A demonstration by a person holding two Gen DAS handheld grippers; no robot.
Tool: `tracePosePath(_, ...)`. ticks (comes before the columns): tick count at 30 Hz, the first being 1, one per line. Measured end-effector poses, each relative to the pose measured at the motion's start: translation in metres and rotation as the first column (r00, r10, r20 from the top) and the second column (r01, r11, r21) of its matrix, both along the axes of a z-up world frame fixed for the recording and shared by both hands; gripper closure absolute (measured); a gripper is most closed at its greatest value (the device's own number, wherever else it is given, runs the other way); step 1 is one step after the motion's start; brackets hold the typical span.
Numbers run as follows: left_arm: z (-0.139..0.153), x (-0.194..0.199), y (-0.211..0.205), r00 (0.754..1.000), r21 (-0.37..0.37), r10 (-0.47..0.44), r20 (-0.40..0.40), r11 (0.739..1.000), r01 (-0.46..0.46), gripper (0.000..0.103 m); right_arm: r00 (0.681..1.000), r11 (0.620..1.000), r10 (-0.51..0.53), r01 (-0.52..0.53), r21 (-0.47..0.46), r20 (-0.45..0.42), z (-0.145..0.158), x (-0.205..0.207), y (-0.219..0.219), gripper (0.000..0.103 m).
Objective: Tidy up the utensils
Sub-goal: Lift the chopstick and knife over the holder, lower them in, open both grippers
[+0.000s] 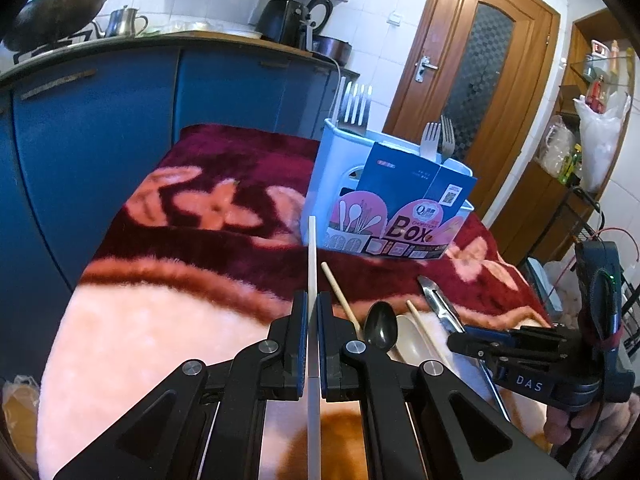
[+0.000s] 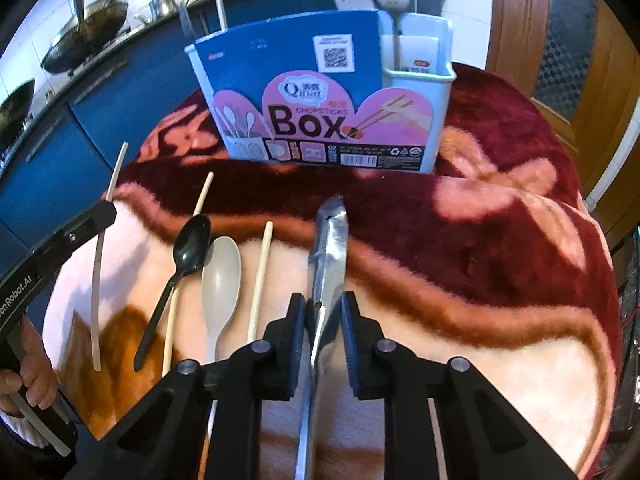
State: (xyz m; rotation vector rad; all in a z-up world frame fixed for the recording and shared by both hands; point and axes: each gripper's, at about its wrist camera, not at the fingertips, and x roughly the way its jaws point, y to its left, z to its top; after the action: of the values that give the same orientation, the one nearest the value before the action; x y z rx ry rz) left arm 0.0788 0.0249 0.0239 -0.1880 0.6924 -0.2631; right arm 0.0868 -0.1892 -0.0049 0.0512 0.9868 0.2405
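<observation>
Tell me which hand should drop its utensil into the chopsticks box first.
Left, probably. The left gripper is shut on the white chopstick, clear to lift toward the box. The right gripper straddles the metal peeler on the blanket, with gaps at both pads.

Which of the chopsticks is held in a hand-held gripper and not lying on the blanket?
The white chopstick, clamped in the left hand-held gripper. The two wooden chopsticks lie on the blanket.
</observation>
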Motion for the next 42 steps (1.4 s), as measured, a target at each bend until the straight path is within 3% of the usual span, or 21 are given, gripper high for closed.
tracePosePath(10,0.017,-0.002,-0.006,0.998,-0.032,-0.006,0.06,0.999,0.008,0.099,0.984,0.99,-0.045,0.02,0.139,0.173,0.011,-0.023,-0.021,0.084)
tracePosePath(21,0.047,-0.005,-0.012,0.99,-0.028,0.007,0.143,1.0,-0.003,0.099,0.905,0.977,-0.12,0.036,0.208,0.409,0.053,-0.052,-0.037,0.084)
tracePosePath(33,0.09,0.009,-0.019,0.96,-0.062,0.03,0.279,0.998,-0.013,0.099,0.835,0.971,-0.171,0.052,0.234,0.522,0.087,-0.05,-0.053,0.084)
tracePosePath(42,0.107,0.032,-0.024,0.934,-0.112,0.074,0.348,0.993,-0.037,0.099,0.792,0.971,-0.187,0.058,0.234,0.581,0.105,-0.036,-0.056,0.084)
